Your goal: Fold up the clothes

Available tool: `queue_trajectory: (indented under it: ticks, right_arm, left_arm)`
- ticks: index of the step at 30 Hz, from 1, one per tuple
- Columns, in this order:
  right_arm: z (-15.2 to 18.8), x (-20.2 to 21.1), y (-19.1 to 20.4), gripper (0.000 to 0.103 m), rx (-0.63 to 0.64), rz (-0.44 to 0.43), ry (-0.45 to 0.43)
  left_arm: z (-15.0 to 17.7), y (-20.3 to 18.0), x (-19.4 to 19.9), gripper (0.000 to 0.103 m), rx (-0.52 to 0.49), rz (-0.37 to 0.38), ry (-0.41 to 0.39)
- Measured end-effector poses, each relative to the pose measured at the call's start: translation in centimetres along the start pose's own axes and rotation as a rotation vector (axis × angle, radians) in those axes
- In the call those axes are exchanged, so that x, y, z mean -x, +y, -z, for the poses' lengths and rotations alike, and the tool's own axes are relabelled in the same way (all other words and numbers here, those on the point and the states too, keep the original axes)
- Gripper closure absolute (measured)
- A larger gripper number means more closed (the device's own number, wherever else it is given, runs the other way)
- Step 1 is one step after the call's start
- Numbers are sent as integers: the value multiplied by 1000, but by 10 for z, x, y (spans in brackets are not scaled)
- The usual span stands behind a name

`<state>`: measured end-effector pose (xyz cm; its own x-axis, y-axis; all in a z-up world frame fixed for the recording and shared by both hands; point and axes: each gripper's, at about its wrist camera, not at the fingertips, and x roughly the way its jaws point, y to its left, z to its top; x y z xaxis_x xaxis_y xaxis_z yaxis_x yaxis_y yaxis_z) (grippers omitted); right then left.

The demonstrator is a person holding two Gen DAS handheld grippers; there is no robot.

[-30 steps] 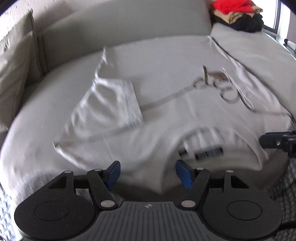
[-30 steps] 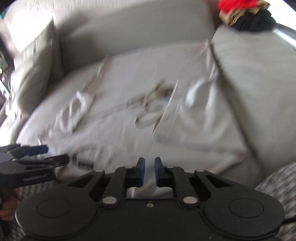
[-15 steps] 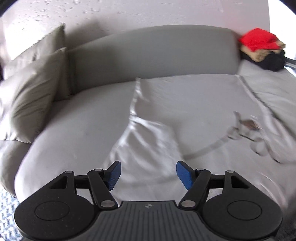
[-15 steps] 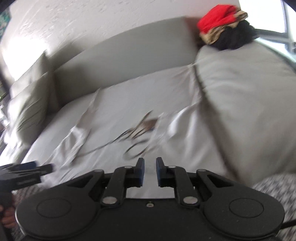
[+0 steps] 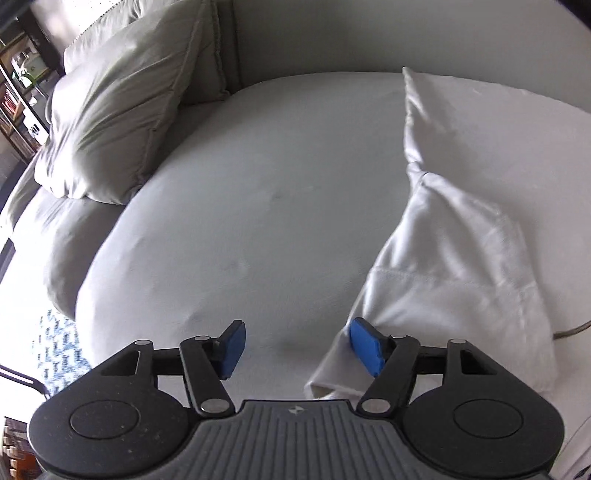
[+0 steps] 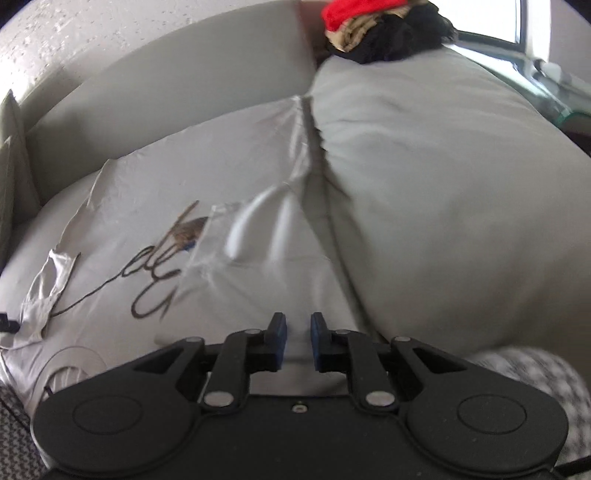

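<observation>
A white T-shirt (image 6: 221, 155) with a dark looping line print (image 6: 159, 266) lies spread flat on the grey sofa seat (image 5: 258, 184). In the left wrist view its left sleeve (image 5: 454, 266) fills the right side. My left gripper (image 5: 295, 325) is open and low over the seat. Its right fingertip (image 5: 364, 343) sits at the sleeve's hem corner, and no cloth is between the fingers. My right gripper (image 6: 298, 321) hovers over the shirt's right side near the cushion seam, with its fingers drawn to a narrow gap and nothing in them.
Two grey pillows (image 5: 122, 103) lean at the sofa's left end. A big grey cushion (image 6: 461, 203) rises to the right of the shirt. A pile of red, tan and black clothes (image 6: 380, 29) sits on the sofa back. Patterned rug (image 5: 59, 350) lies below the seat edge.
My left gripper has swung left and closed in on the shirt's left sleeve, still open. My right gripper has moved forward over the shirt's right side, its fingers unchanged.
</observation>
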<state>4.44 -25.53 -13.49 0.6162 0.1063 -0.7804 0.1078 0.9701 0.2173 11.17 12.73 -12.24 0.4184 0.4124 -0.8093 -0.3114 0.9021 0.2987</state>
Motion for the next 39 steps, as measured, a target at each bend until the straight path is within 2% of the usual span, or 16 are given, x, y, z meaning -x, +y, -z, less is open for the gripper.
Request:
queue_trajectory:
  ticks: [2,4,6,8,9,11,14,17,20,22,26,28,30,33,36,39]
  right_arm:
    - [-1,7,-5,85,-26,-13,-13]
    - [-2,13,-10,85,-51,-25,-25]
    - [-3,20,-15,85,-77,-38,-38]
    - [-6,19,-12,85,-69,-61,-57]
    - [-8,16,-9,85,-62,-75,-58]
    - [-10,7,-2,89,-43,-84,-45]
    - [-5,0,7,89,-3,-66,-2]
    - [6,5,14,90,47,-45,43]
    - [11,19,12,89,13,-57,95]
    - [2,40,17,85,12,-117,61]
    - [-16,82,30,74,14,-242,-17]
    - [-33,106,40,63,17,-305,-84]
    - [-53,128,49,58,15,-365,-153]
    - [-84,145,59,48,1,-408,-243]
    - [-112,142,68,38,9,-418,-293]
    - [-140,123,71,30,5,-406,-304]
  left_arm:
    - [3,2,6,38,-17,-60,-11]
    - [9,3,15,44,-22,-104,-39]
    - [17,8,30,45,-3,-44,-117]
    - [24,2,43,42,-36,33,-166]
    - [25,-3,43,44,-67,35,-153]
    - [25,-14,29,49,-107,-23,-67]
    - [19,-3,23,48,-65,-21,-10]
    - [24,10,22,47,-71,-56,21]
    - [39,24,37,49,-52,13,-17]
    - [44,29,52,48,-36,70,-66]
    - [35,33,99,33,19,194,-198]
    - [24,34,122,29,43,254,-263]
    - [8,34,141,25,60,305,-319]
    - [-20,28,159,20,64,368,-385]
    - [-53,22,162,19,47,411,-424]
    - [-82,9,141,18,14,424,-418]
